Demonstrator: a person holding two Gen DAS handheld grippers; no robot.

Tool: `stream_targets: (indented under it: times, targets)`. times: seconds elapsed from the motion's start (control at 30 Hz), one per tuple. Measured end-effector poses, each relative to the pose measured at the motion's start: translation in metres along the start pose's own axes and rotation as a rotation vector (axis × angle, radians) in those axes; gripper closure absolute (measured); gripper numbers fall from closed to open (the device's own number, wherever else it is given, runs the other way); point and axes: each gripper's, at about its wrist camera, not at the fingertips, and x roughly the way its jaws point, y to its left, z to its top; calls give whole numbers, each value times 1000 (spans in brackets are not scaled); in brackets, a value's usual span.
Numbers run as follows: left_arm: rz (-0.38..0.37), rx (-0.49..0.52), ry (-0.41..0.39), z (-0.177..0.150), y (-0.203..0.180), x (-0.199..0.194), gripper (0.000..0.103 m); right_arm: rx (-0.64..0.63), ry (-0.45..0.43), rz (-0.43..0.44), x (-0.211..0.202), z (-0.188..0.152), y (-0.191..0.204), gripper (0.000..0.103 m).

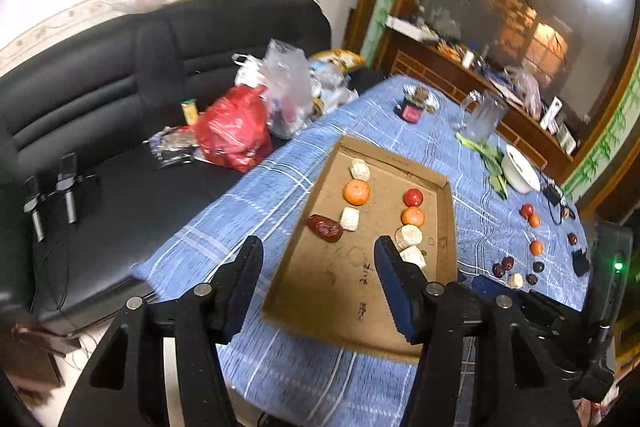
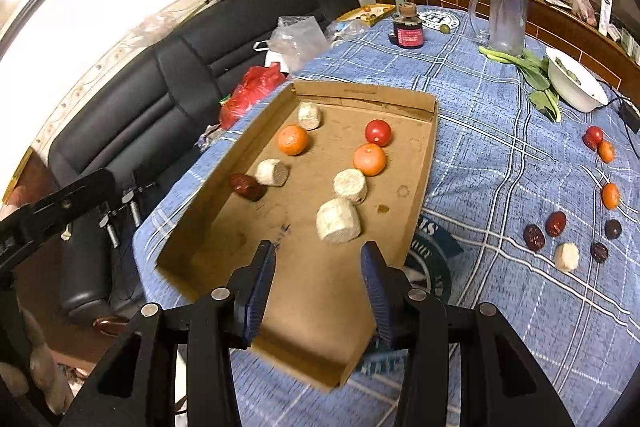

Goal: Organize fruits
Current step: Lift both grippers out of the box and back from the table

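Note:
A shallow cardboard tray [image 1: 320, 299] [image 2: 224, 227] lies on the blue checked tablecloth. In it lie two oranges [image 2: 293, 139] [image 2: 369, 159], a red tomato [image 2: 378, 132], a dark red date [image 2: 247, 186] and several pale round chunks [image 2: 338, 220]. More fruit lies loose on the cloth to the right: oranges [image 2: 610, 195], dates [image 2: 556, 223], a tomato [image 2: 595, 134] and a pale chunk [image 2: 567, 256]. My left gripper [image 1: 320, 259] is open and empty over the tray's near end. My right gripper [image 2: 318, 259] is open and empty, just short of the nearest pale chunk.
A black sofa [image 1: 100, 75] with a red bag [image 1: 234, 129] and clear bags stands left of the table. At the table's far end are a dark jar [image 2: 407, 27], a glass mug [image 2: 506, 19], green leaves [image 2: 536, 75] and a white bowl [image 2: 576, 83].

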Motion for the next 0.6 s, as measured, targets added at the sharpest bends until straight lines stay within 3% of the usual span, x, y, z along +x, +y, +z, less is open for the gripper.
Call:
stream_targets:
  times: [0.3, 0.6]
  targets:
    - [62, -85, -108, -21, 20, -67, 41, -107, -26, 47, -29, -19, 35, 48]
    - [86, -112, -166, -27, 23, -97, 37, -166, -53, 75, -47, -29, 51, 43]
